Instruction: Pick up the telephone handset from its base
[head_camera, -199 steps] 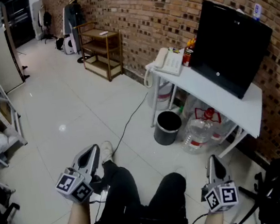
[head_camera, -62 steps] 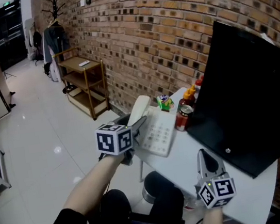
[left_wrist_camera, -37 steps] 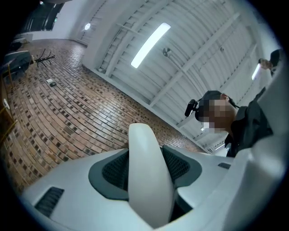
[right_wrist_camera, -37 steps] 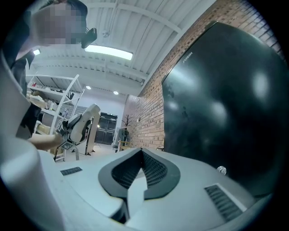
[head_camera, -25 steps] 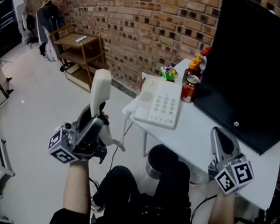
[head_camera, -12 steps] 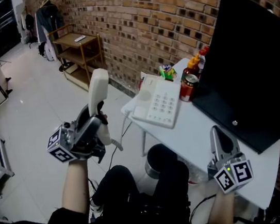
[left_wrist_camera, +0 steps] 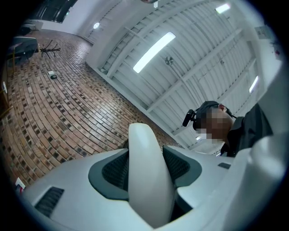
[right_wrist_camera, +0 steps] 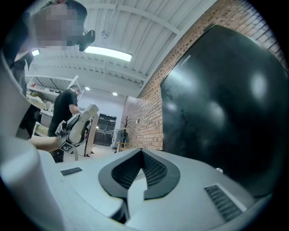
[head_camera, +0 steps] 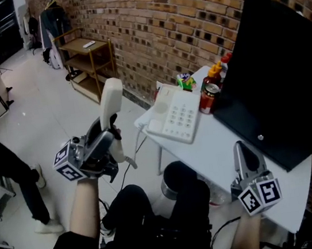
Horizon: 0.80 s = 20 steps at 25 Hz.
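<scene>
Handset [head_camera: 110, 101] is up off its base [head_camera: 174, 118] and in the air. The left hand-held gripper [head_camera: 109, 132] grasps it near its low end. The handset stands almost straight up, leaning a little. It is out over the floor [head_camera: 43, 109], to the left of the white tabletop [head_camera: 228, 139] and well apart from the base. A curly cord [head_camera: 127, 160] hangs from its low end.

In the left gripper view, the white handset [left_wrist_camera: 149, 180] fills the space between the two jaws. The dark pads [left_wrist_camera: 118, 170] press on it, one on each side. The jaws stand wide because the handset is thick. Behind it are the brick wall [left_wrist_camera: 49, 113] and the ceiling.

The base lies flat on the near left end of the tabletop, with its buttons facing up. Just beside it, on the far side, stand a can [head_camera: 206, 97] and a bottle [head_camera: 216, 74]. A big black monitor [head_camera: 278, 68] stands further right on the tabletop.

The right hand-held gripper [head_camera: 241, 149] is low, at the near edge of the tabletop, and points at the monitor. In the right gripper view its jaws are closed together with nothing between them.

Another person [head_camera: 2, 161] in dark clothes stands on the floor at the left.
</scene>
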Each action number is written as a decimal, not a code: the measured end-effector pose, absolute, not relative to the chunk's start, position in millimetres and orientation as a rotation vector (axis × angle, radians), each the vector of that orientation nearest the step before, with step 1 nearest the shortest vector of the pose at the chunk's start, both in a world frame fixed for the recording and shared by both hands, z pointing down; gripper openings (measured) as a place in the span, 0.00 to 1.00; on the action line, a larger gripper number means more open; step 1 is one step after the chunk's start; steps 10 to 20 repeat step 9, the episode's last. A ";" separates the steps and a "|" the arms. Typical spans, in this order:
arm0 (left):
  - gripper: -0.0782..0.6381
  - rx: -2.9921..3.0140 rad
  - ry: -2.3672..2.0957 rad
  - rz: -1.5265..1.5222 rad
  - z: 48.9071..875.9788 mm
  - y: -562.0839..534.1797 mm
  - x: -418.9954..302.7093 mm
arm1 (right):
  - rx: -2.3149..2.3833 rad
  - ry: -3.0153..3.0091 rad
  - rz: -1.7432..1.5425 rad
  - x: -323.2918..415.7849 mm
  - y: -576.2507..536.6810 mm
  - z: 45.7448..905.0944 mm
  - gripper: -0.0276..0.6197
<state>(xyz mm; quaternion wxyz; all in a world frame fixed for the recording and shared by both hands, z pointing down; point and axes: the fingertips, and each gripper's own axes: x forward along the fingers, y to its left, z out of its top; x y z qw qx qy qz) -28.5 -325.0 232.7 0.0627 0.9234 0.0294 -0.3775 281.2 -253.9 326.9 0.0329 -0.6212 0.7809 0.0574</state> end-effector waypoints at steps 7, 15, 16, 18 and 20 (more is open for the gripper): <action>0.44 2.781 0.078 -1.120 236.3 -325.2 -26.9 | -1.907 2.409 0.175 280.2 -251.6 326.2 0.05; 0.44 2.788 0.064 -1.117 236.9 -325.5 -27.1 | -1.908 2.411 0.173 280.5 -250.6 327.0 0.05; 0.44 2.788 0.064 -1.117 236.9 -325.5 -27.1 | -1.908 2.411 0.173 280.5 -250.6 327.0 0.05; 0.44 2.788 0.064 -1.117 236.9 -325.5 -27.1 | -1.908 2.411 0.173 280.5 -250.6 327.0 0.05; 0.44 2.788 0.064 -1.117 236.9 -325.5 -27.1 | -1.908 2.411 0.173 280.5 -250.6 327.0 0.05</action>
